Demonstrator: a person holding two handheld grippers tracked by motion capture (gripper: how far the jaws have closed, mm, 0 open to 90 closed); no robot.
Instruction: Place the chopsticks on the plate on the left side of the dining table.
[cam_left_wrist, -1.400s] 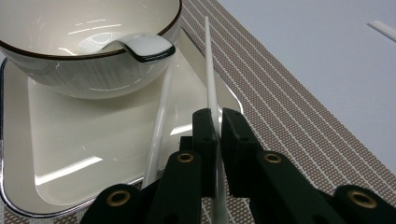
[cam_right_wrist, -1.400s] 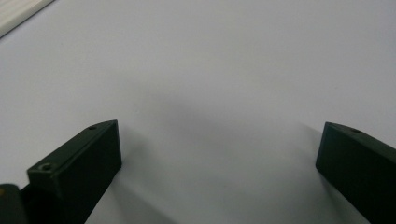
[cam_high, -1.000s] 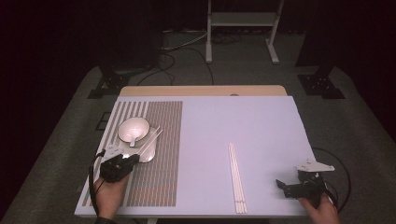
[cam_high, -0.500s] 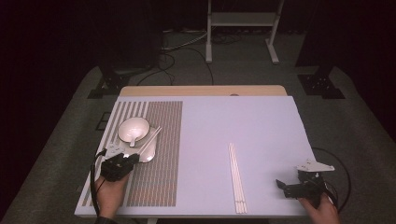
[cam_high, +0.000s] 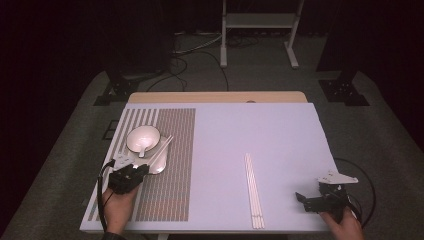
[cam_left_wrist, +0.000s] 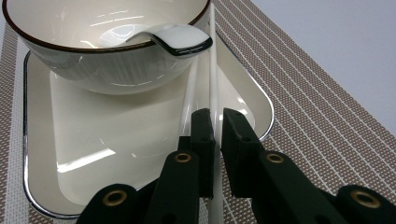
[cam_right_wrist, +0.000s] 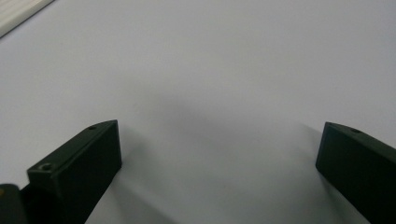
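the left gripper (cam_left_wrist: 215, 135), nipping one thin chopstick (cam_left_wrist: 212, 65) over the plate (cam_left_wrist: 42, 186), could let it slip against the bowl (cam_left_wrist: 93, 56) just beyond.

I see a table (cam_high: 280, 130) with a pale lilac top and a wooden strip along its far edge. On its left lies a brown striped placemat (cam_high: 170, 175); right of centre lie white chopsticks (cam_high: 253, 190), probably several together.
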